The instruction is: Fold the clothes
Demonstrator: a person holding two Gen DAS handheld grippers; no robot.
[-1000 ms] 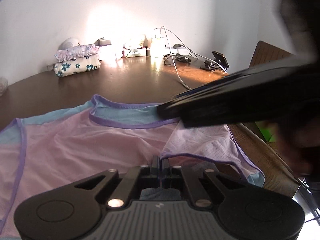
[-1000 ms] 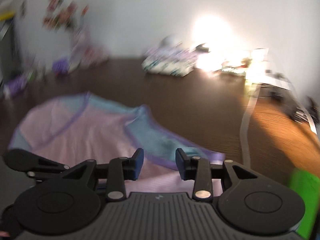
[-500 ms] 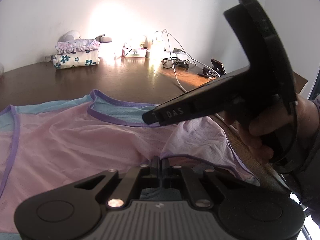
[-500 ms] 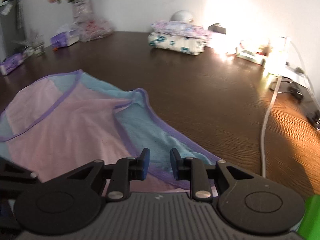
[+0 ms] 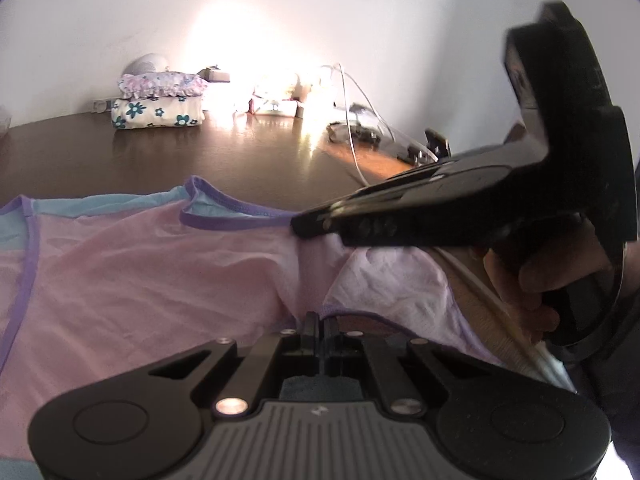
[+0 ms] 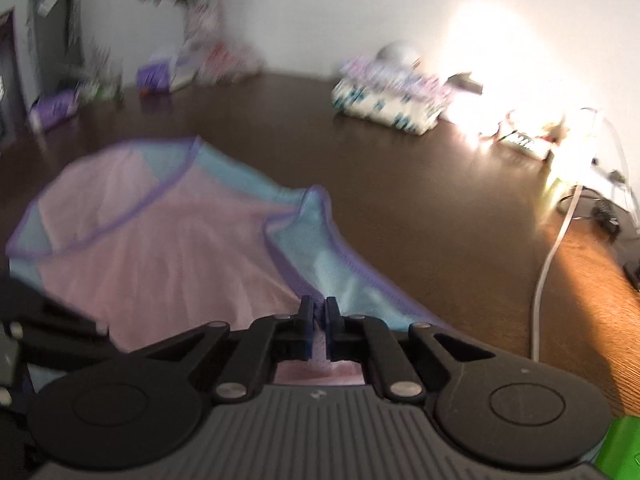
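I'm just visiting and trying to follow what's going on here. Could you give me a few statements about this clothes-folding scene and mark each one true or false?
1. The left gripper is shut on the pink garment. True.
2. The right gripper is wide open above the bare table. False: it is pinching the garment's purple-trimmed edge.
3. A folded flowered bundle sits near the wall. True.
4. The garment is already folded into a neat square. False: it lies spread out.
5. A white cable lies on the table. True.
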